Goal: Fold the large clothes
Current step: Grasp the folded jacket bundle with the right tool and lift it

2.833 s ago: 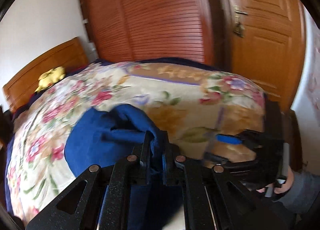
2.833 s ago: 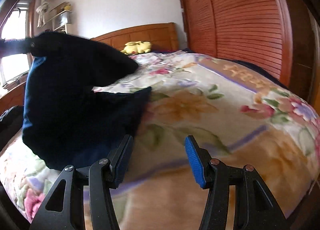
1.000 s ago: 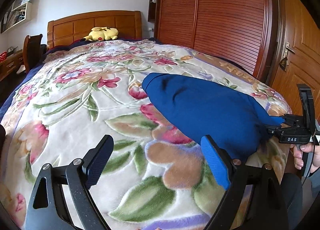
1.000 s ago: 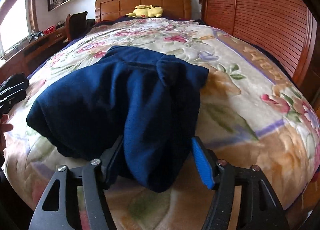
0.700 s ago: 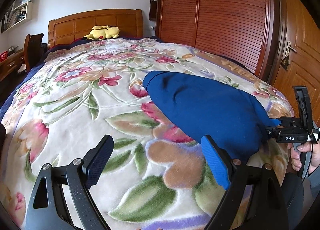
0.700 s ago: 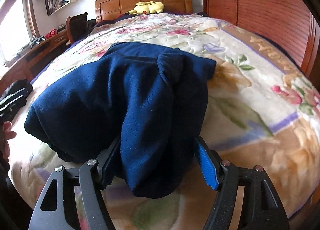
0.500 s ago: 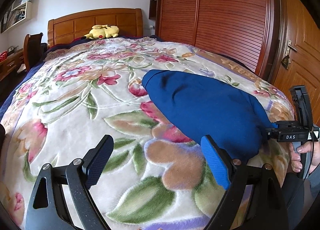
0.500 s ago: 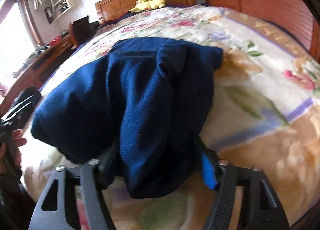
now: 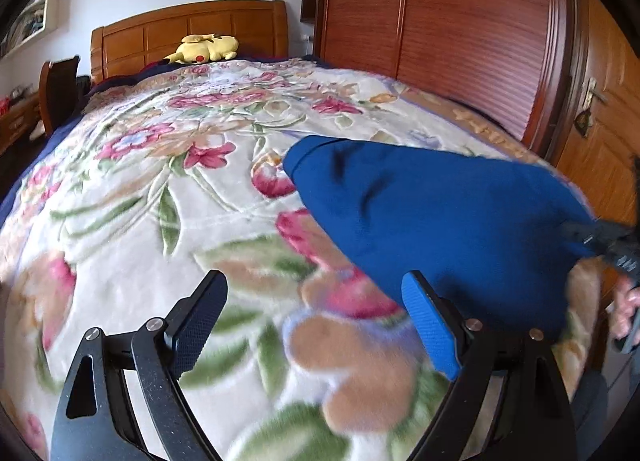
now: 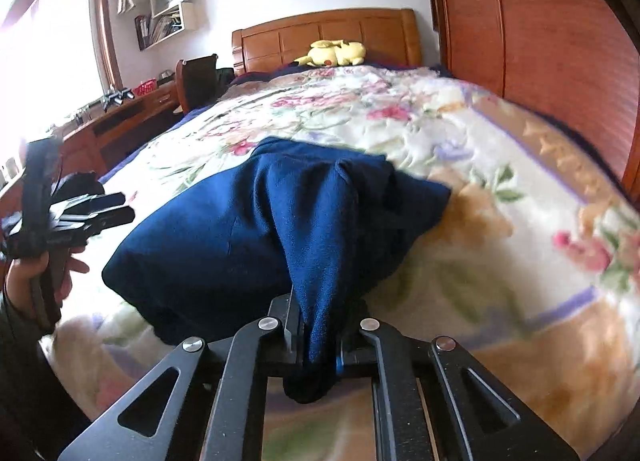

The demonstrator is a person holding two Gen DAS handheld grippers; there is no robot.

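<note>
From the left wrist, a yellow plush toy (image 9: 204, 48) lies at twelve o'clock by the headboard (image 9: 188, 33). The blue garment (image 9: 432, 213) lies on the floral bed (image 9: 160, 189) at two o'clock. The left gripper (image 9: 316, 321) hovers, jaws spread, holding nothing.

From the right wrist, the right gripper (image 10: 320, 341) has its jaws pressed together, pinching the garment's near edge. A hand (image 10: 36, 273) shows at nine o'clock, partly cut off.

left gripper (image 9: 314, 319): jaws spread wide, nothing between them, held low and level | right gripper (image 10: 316, 335): jaws pinched together on a fold of the blue garment (image 10: 280, 229), tips raised slightly | left hand (image 10: 38, 271): wrapped round its gripper's handle | right hand (image 9: 626, 303): fingers on its handle, blurred
</note>
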